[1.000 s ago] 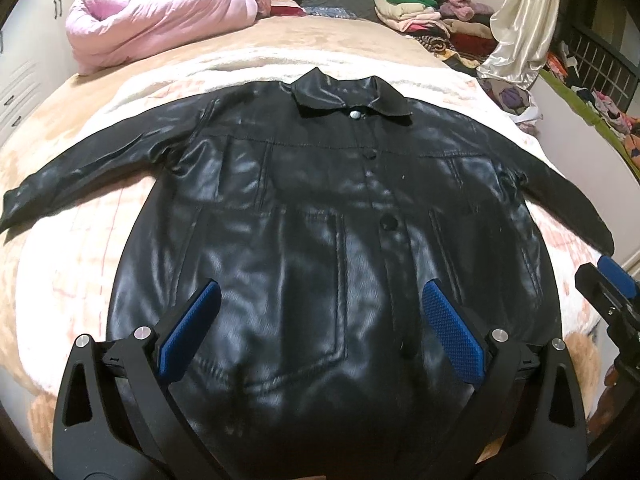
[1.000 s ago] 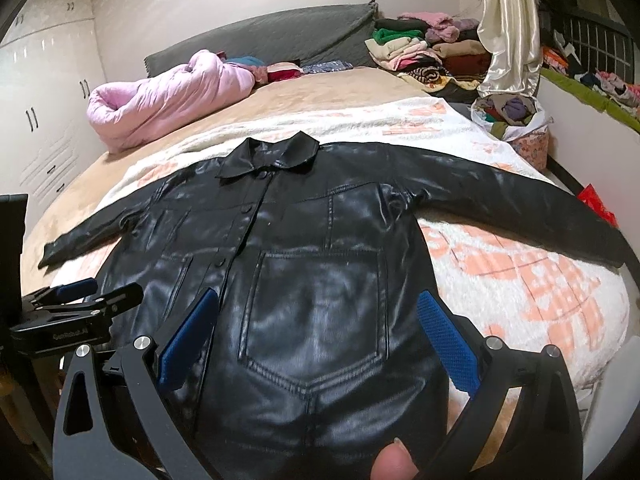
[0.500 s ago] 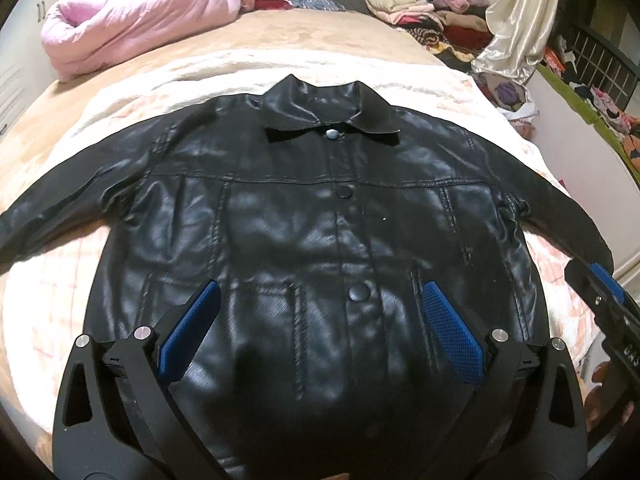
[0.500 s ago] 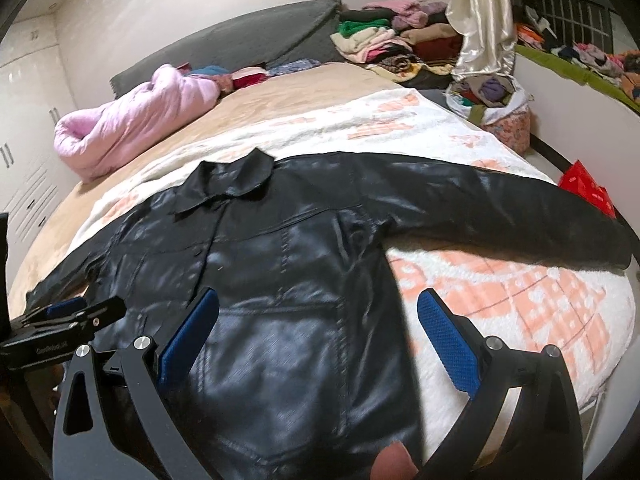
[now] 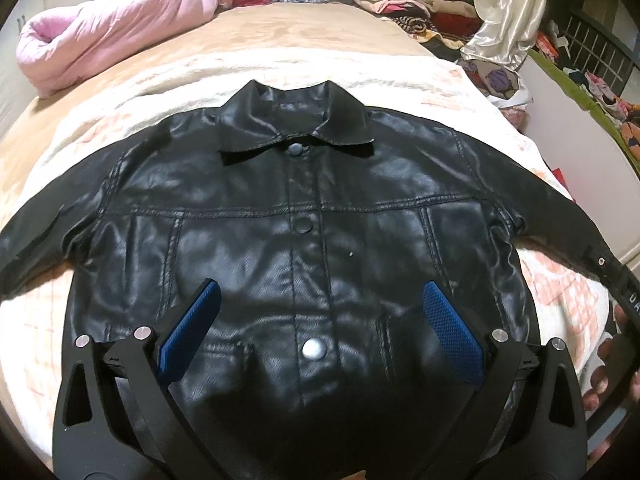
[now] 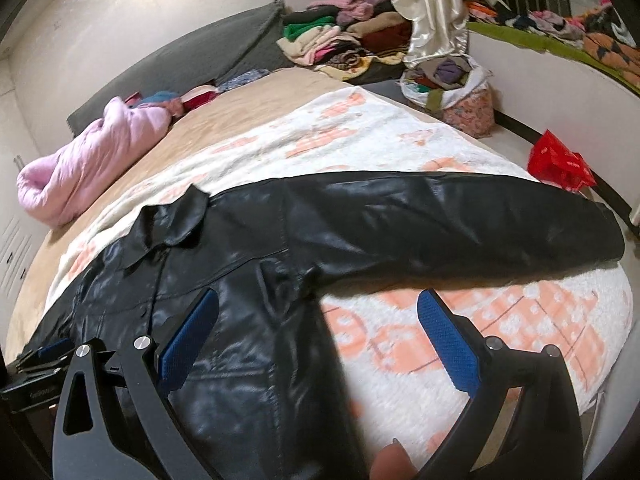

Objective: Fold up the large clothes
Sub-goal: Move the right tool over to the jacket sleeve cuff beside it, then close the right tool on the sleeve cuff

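Jacket (image 5: 304,216) flat, buttoned, sleeves spread on bed blanket (image 6: 400,152). Left gripper (image 5: 316,320) and right gripper (image 6: 316,332) both spread wide, holding nothing. Risk: slick leather slips from pads, fold skews.

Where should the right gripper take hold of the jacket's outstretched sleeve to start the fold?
Probably at the cuff end of the sleeve, coming from the bed's right edge. The sleeve lies flat and straight on the blanket, so the free end should lift and swing across the jacket. The right gripper is open.

A home bedroom: a blanketed bed (image 6: 400,140), piled clothes (image 6: 340,40), a white wardrobe (image 6: 12,248).
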Tool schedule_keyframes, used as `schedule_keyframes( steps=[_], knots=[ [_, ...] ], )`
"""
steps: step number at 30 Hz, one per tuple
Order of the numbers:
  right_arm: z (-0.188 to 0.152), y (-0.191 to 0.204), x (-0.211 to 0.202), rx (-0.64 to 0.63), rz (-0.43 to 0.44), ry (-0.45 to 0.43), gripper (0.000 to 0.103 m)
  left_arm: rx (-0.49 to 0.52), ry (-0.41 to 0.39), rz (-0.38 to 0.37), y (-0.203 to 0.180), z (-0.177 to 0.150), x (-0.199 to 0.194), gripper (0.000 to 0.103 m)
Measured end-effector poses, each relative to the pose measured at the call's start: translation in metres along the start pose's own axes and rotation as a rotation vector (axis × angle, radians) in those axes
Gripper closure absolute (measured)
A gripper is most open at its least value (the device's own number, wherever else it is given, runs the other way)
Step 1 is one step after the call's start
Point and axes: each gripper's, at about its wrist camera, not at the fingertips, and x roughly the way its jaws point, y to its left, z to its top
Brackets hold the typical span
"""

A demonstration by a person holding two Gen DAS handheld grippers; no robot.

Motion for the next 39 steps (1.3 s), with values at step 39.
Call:
schedule_keyframes(
  steps=[39],
  knots=[
    [0.014,-0.245,0.077,0.914,-0.119,-0.130,0.004,-0.040,0.054,0.044,-0.057,0.034,0.055,0.008]
  ],
)
